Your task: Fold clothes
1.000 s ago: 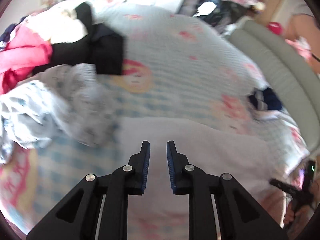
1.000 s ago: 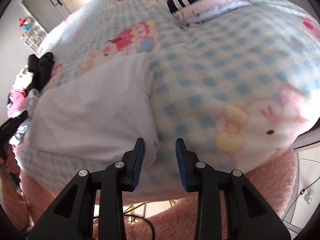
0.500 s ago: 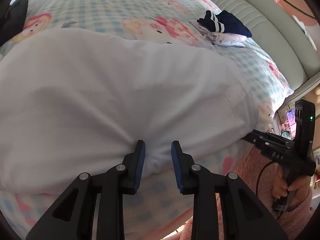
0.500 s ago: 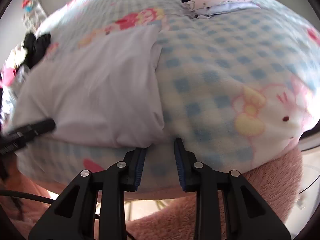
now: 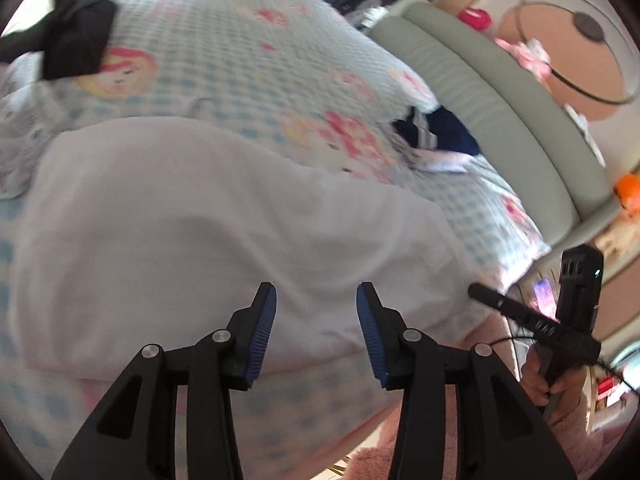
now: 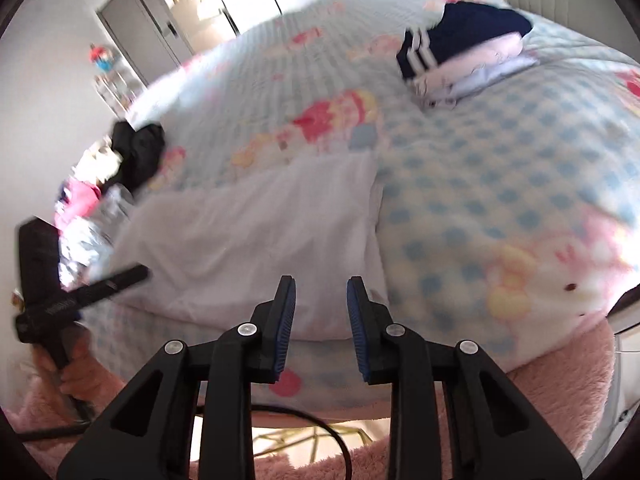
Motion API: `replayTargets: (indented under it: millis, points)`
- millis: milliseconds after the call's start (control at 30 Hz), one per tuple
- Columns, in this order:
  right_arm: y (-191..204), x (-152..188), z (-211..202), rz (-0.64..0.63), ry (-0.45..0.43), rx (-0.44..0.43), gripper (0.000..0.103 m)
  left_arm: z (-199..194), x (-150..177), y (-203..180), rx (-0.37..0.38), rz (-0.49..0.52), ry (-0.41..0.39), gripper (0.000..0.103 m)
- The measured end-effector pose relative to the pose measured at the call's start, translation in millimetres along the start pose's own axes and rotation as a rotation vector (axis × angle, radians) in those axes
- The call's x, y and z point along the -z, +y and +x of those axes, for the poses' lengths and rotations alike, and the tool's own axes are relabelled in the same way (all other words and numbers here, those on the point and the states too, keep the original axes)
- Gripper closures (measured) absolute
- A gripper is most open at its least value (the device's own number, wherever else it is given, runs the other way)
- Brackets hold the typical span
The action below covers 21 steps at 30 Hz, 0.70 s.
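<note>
white garment [image 5: 224,216] spread flat, folded stack [image 6: 464,56] beyond, seemingly apart

A wide bed under a light-blue checked cartoon-print blanket [image 5: 224,32] is carrying everything. A flat white garment [image 5: 208,220] is lying spread along its near edge. A small stack of folded clothes topped by a navy white-striped piece [image 6: 460,48] is sitting well apart toward the grey padded headboard [image 5: 492,116]. A crumpled black garment [image 5: 76,36] is lying at the far side, beside a loose heap of pink and grey clothes [image 6: 86,216].
</note>
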State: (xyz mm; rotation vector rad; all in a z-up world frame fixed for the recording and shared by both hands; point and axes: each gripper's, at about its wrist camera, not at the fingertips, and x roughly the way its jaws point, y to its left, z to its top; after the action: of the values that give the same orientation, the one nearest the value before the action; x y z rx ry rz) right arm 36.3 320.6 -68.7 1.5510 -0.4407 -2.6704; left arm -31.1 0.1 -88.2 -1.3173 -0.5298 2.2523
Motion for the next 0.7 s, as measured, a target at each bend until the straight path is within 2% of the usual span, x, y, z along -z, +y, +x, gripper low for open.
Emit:
replayTargets:
  millis: [100,167,233,333,400,433,500,533,567,633,700]
  points:
    - [-16,2,22,0.069,0.060,0.073,0.080,-15,3,31,-0.075,-0.071,-0.015,0.059]
    - [-27,3,17,0.104,0.052,0.113,0.079,-27,6,51,-0.125,-0.110,-0.040,0.059]
    - [-35,3,6,0.128,0.028,0.129,0.078,-41,12,70,-0.118,-0.155,-0.073,0.059]
    - [-39,-1,-12,0.152,-0.042,0.058,0.078,-59,15,72,-0.065,-0.143,-0.152,0.059]
    - [-28,-4,-12,0.118,-0.054,-0.076,0.077,-62,16,61,-0.024,-0.099,-0.173,0.056]
    - [-22,-5,-12,0.098,-0.058,-0.146,0.073,-57,15,57,-0.029,-0.087,-0.159,0.054]
    - [-19,-5,11,0.096,0.007,-0.158,0.074,-46,13,49,-0.044,-0.064,-0.129,0.053]
    - [-18,-5,23,0.097,0.044,-0.157,0.074,-39,13,51,-0.080,-0.072,-0.103,0.053]
    - [-17,-4,36,0.098,0.080,-0.155,0.079,-32,13,54,-0.117,-0.081,-0.077,0.053]
    - [-22,-2,43,0.087,0.104,-0.068,0.089,-26,14,62,-0.173,-0.106,-0.046,0.056]
    - [-27,-1,36,0.090,0.086,-0.040,0.090,-35,17,67,-0.185,-0.115,-0.060,0.059]
